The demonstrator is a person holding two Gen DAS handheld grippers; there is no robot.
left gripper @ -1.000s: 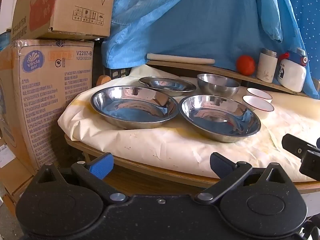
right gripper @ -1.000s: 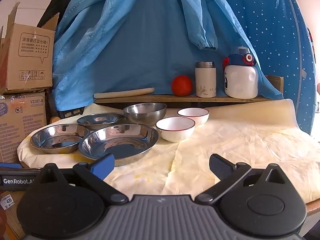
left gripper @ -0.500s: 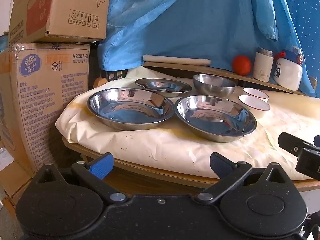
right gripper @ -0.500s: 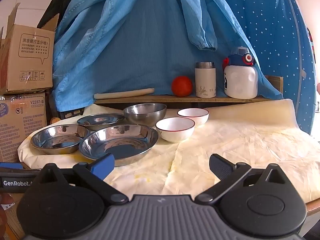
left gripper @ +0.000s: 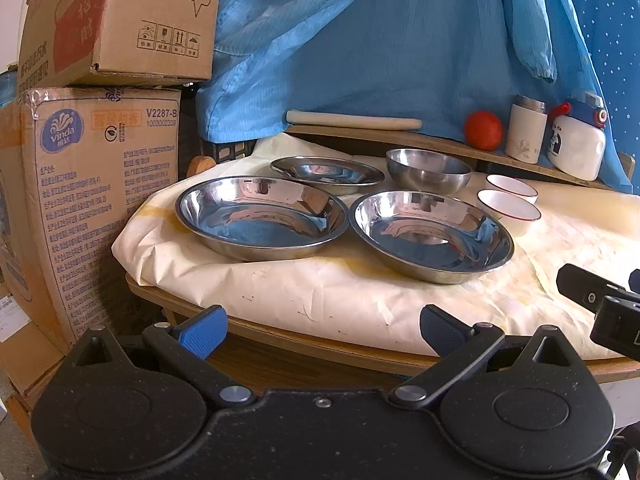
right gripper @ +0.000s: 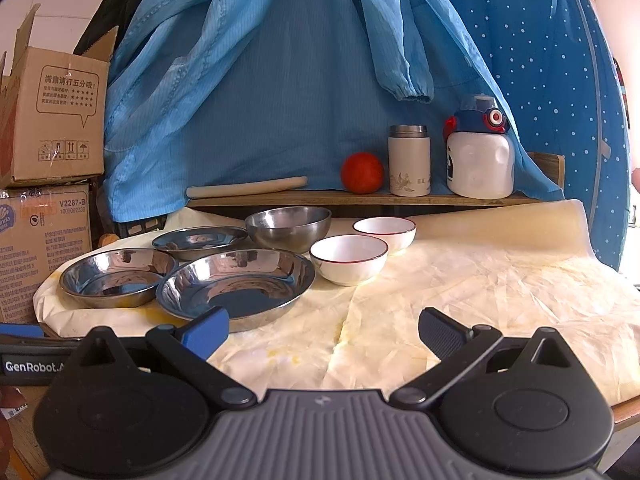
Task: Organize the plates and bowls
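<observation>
**What you could read on the boxes and the gripper**

You had two stacked cardboard boxes at the left. The lower box (left gripper: 96, 208) carried a blue "Vinda" logo, the code "V2287-B" and, under it, the number "1003002339", above blocks of small Chinese print too fine to read. The upper box (right gripper: 60, 116) bore a speech bubble reading "满意请打五分哦!" with rows of stars, and handling symbols beneath. The left gripper (right gripper: 32, 366) showed "GenRobot.A", cut off.

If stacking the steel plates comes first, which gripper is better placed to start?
Probably the left gripper: open, it faces the two big steel plates directly. The right gripper, also open, faces mostly bare paper, with the white bowls beyond.
</observation>
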